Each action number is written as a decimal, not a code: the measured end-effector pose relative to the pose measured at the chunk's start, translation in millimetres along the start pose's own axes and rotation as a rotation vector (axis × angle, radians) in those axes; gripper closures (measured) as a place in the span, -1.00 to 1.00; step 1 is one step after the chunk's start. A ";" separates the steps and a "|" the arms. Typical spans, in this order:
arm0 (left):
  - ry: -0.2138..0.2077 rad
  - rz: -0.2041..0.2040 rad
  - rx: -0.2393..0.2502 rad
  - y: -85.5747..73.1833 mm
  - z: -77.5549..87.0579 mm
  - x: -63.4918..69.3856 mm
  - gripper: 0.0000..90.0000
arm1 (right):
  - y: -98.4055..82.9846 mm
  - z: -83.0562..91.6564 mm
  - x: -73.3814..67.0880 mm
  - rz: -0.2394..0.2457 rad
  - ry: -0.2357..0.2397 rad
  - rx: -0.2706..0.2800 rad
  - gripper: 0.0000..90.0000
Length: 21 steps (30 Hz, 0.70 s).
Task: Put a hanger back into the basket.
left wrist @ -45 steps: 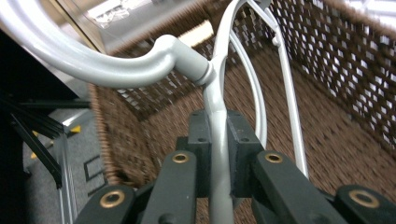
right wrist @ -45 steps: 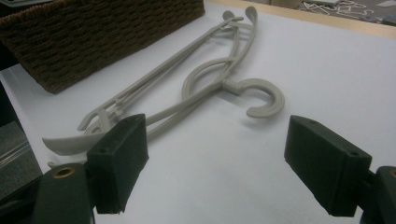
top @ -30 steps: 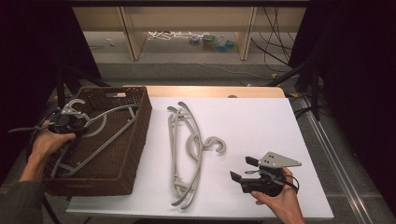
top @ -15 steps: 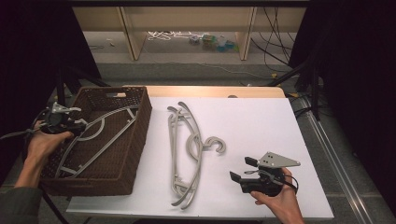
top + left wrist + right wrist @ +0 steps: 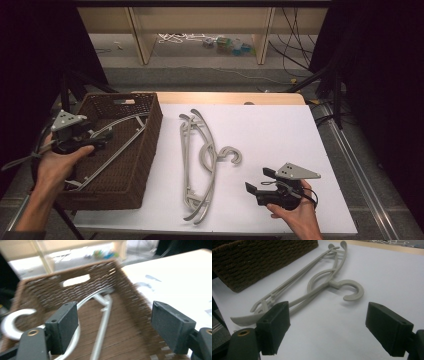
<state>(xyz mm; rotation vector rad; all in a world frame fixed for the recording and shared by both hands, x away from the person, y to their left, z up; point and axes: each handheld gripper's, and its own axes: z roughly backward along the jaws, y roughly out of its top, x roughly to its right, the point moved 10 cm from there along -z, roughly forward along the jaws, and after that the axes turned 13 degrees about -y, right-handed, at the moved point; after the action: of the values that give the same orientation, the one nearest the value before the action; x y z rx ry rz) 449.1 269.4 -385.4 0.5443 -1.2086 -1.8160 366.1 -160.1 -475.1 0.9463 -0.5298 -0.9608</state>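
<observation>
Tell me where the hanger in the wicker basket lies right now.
In the high view the grey hanger lies slantwise inside the brown wicker basket at the table's left, just right of the left tongs.

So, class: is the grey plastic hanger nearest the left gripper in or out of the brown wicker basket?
In. The grey plastic hanger lies inside the brown wicker basket, within its walls, free of the left gripper.
</observation>
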 end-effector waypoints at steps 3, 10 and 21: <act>-0.065 -0.016 0.049 4.4 -4.8 29.1 -0.53 | 4.2 -2.0 -0.8 -0.022 0.004 0.040 -0.56; -0.167 -0.035 0.155 8.3 -14.5 83.5 -0.57 | 6.3 1.5 -0.2 -0.049 0.002 0.042 -0.57; -0.279 -0.076 0.219 -8.2 -25.8 137.3 -0.63 | 11.7 0.8 0.0 -0.032 -0.004 0.100 -0.60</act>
<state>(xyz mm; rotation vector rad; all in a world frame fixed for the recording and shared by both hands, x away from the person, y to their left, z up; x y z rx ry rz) 391.7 141.8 -390.2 0.4739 -1.6084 -1.8796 370.7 -157.6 -464.6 1.0455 -0.5715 -0.9718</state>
